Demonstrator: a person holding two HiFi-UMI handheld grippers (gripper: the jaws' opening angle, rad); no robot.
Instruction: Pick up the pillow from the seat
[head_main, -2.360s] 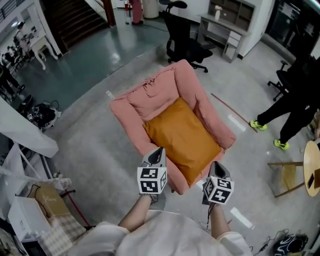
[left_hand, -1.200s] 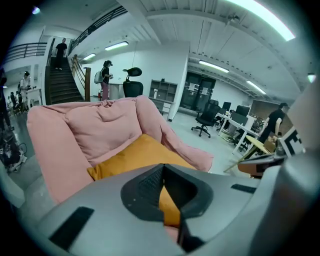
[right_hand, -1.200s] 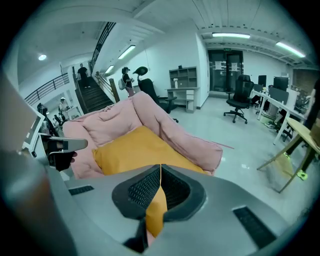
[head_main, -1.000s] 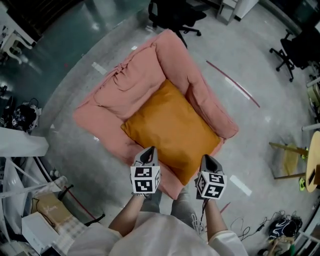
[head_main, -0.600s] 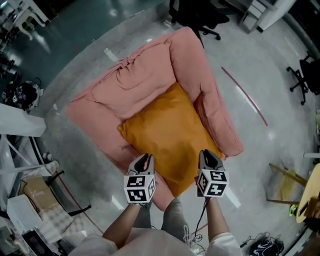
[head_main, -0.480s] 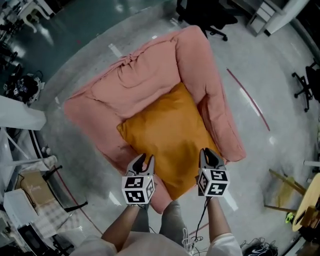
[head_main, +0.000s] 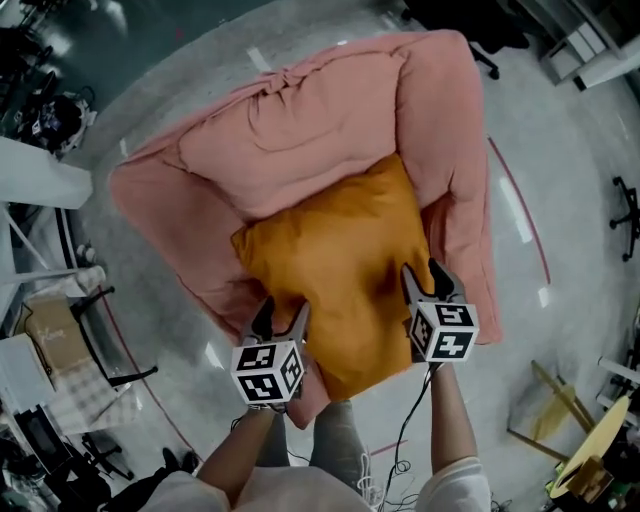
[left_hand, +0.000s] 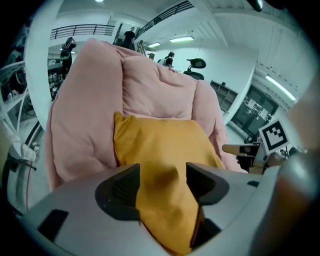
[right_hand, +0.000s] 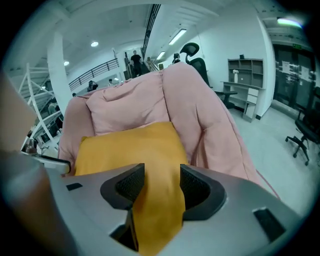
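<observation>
**Nearly at the grab: both claws opening over the pillow's near end**

Currently the orange pillow (head_main: 335, 270) lies flat on the seat of the pink armchair (head_main: 300, 130). Its far end is tucked against the backrest and its near corner hangs over the front lip of the seat.

- Long axis: runs away from me, from the seat front toward the backrest, skewed a little to my left at the far end.
- Left gripper (head_main: 281, 318): at the pillow's near-left edge, just above the seat's front lip. Its jaws are opening. The left gripper view shows orange fabric filling the gap between them, but I judge the pads are not pressing on it.
- Right gripper (head_main: 425, 280): further along, at the pillow's right edge, close beside the right armrest. Its jaws are opening too, less wide than the left's. A strip of pillow runs between them in the right gripper view, and nothing is pinched there that I can see.

Key relation: the pillow sits ahead of and below both claws, and the two claws bracket its near end across the short axis. Neither is clearly nearer. My judgement is that each needs a short push forward and down before closing.

Risk: the right claw may catch armrest fabric along with the pillow edge.
</observation>
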